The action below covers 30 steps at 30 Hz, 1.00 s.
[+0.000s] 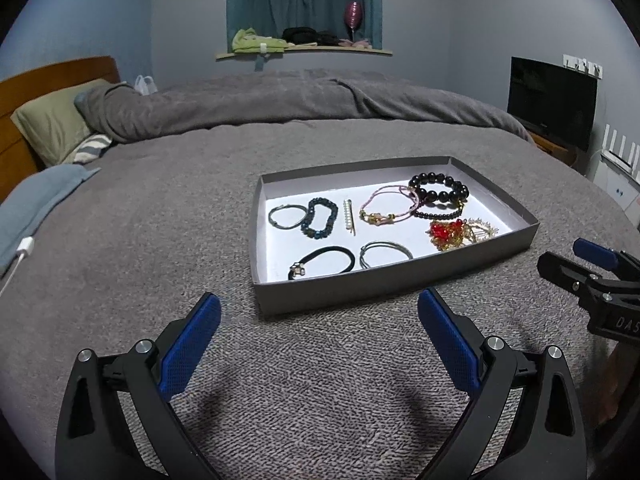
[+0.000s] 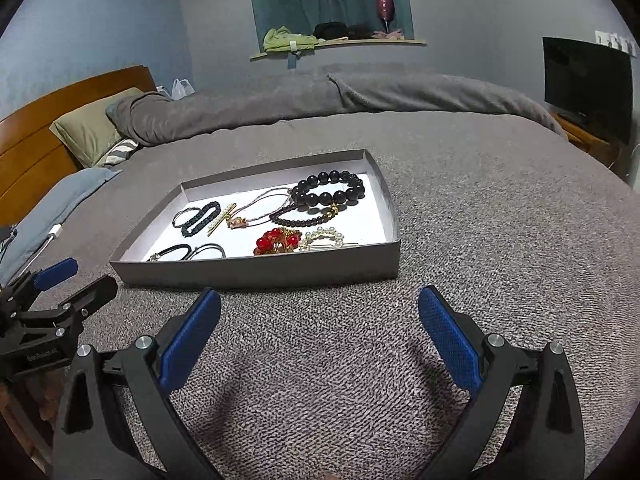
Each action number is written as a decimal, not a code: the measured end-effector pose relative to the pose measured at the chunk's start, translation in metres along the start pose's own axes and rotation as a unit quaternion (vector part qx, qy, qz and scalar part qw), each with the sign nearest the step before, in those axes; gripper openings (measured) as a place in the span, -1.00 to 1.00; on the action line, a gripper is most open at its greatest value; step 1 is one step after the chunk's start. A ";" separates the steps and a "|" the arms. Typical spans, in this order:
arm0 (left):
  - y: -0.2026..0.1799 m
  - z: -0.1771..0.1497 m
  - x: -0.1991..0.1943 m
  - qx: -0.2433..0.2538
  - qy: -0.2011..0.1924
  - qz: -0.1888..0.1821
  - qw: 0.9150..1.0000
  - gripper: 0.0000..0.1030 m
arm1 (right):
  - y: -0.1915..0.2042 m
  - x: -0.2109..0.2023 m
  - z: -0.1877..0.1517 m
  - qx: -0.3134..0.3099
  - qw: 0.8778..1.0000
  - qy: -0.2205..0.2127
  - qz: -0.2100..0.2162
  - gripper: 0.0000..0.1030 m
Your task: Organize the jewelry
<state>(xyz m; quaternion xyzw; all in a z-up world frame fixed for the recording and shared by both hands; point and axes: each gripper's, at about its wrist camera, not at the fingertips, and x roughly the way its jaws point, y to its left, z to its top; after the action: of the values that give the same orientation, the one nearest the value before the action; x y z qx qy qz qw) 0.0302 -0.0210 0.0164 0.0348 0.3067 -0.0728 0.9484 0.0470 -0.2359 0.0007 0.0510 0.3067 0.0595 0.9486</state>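
Note:
A shallow grey tray (image 1: 360, 286) (image 2: 256, 274) with a white floor lies on the grey bed cover. Inside it are a large black bead bracelet (image 1: 438, 188) (image 2: 330, 192), a pink cord bracelet (image 1: 390, 204), a dark blue bead bracelet (image 1: 319, 218), a pearl hair clip (image 1: 349, 216), a black hair tie (image 1: 324, 262), two thin silver bangles (image 1: 286, 216) (image 1: 384, 252) and a red and gold ornament (image 1: 450, 234) (image 2: 278, 242). My left gripper (image 1: 319, 322) is open, just in front of the tray. My right gripper (image 2: 319, 322) is open too, nothing between its fingers.
A folded grey duvet (image 1: 280, 100) and pillows (image 1: 52, 128) lie at the far side of the bed. A white charger cable (image 1: 20, 254) sits at the left edge. A dark screen (image 1: 552, 100) stands at the right, and a window shelf (image 1: 304, 50) holds clothes.

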 end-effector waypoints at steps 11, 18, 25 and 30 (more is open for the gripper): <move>-0.001 -0.001 0.002 0.006 0.001 -0.001 1.000 0.90 | 0.002 0.002 -0.002 -0.004 1.000 0.005 -0.002 0.90; -0.002 -0.003 0.002 0.010 -0.001 0.002 1.000 0.90 | 0.003 0.004 -0.002 -0.007 1.000 0.008 -0.004 0.90; -0.002 -0.003 0.002 0.012 0.001 0.003 1.000 0.90 | 0.003 0.005 -0.003 -0.007 1.000 0.008 -0.004 0.89; -0.003 -0.003 0.004 0.013 0.002 0.003 1.000 0.90 | 0.003 0.006 -0.003 -0.008 1.000 0.009 -0.004 0.90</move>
<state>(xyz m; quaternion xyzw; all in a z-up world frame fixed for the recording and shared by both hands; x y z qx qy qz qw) 0.0309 -0.0240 0.0116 0.0484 0.3078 -0.0739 0.9474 0.0496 -0.2319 -0.0044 0.0421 0.3154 0.0586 0.9462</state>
